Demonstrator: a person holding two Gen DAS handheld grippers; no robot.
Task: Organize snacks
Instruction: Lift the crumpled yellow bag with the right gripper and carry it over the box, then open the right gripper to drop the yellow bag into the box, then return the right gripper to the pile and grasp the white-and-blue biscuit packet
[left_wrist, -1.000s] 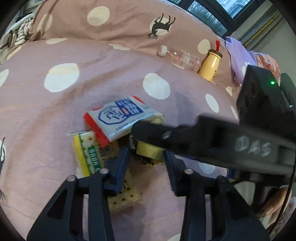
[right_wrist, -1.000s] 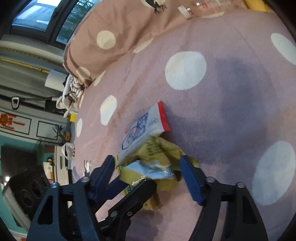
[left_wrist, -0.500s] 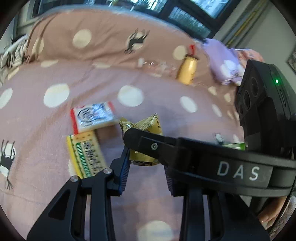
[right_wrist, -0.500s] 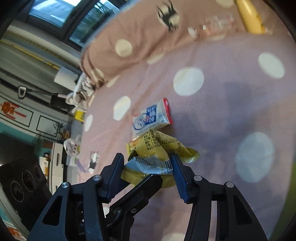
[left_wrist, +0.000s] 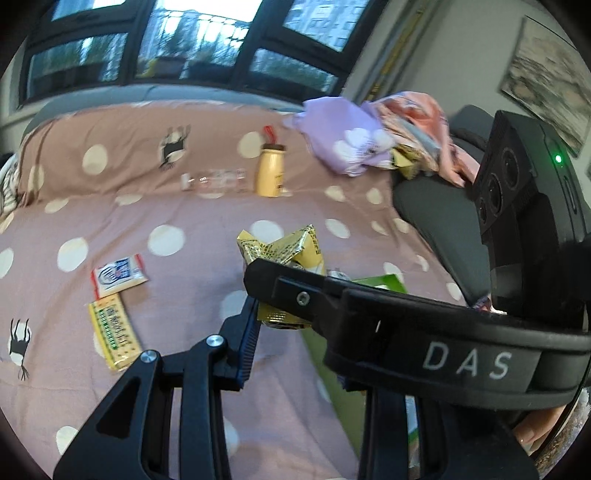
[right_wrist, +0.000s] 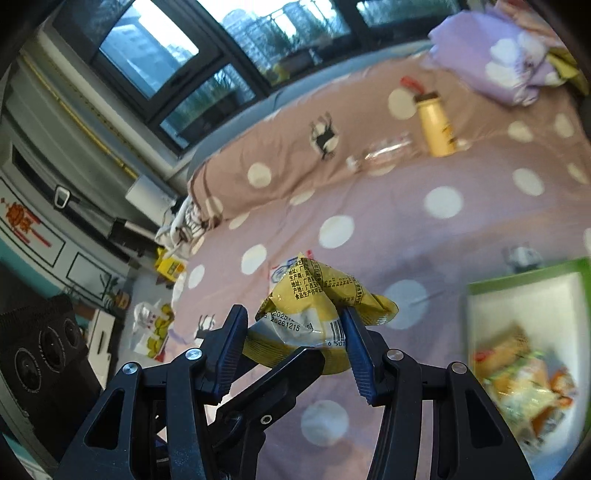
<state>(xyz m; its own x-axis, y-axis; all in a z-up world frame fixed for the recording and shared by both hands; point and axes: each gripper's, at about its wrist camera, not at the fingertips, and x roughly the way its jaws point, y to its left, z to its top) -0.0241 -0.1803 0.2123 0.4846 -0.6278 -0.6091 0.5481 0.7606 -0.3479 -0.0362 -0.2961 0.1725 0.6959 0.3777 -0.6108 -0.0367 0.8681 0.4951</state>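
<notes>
From the left wrist we look across a bed (left_wrist: 155, 206) covered in soft pinkish-mauve cloth with pale round dots and small black cat prints, under a dark-framed window (left_wrist: 192, 48). A framed picture (left_wrist: 546, 77) hangs on the wall at the far right. We take the beige bottle (left_wrist: 271, 173), plump with a dark cap, as our landmark, standing far back on the bed. Just left of it lies a clear plastic bottle (left_wrist: 216, 180) on its side; right of it sits a crumpled lilac cloth heap (left_wrist: 343, 142). Well in front and left of it lie two flat packets side by side: a white one with red edges (left_wrist: 119, 273) and a yellow-green cracker pack (left_wrist: 114, 334). The right gripper (left_wrist: 295, 291) crosses our view with a crinkled yellow snack bag (left_wrist: 284, 254) in front of the bottle, lifted off the bed. Of the left gripper (left_wrist: 295, 354) only one ribbed blue pad (left_wrist: 248, 347) shows, so we cannot tell how its jaws stand.

From the right wrist, the right gripper's (right_wrist: 291, 345) jaws are clamped on the glossy yellow snack bag (right_wrist: 317, 299), its foil creased and printed with black text and a barcode. Well in front and right of the beige bottle (right_wrist: 436, 123) lies a green-rimmed tray (right_wrist: 524, 277) with blurred wrapped snacks (right_wrist: 521, 384). The bed (right_wrist: 461, 236) edge drops to a cluttered floor (right_wrist: 147, 295) far left.
</notes>
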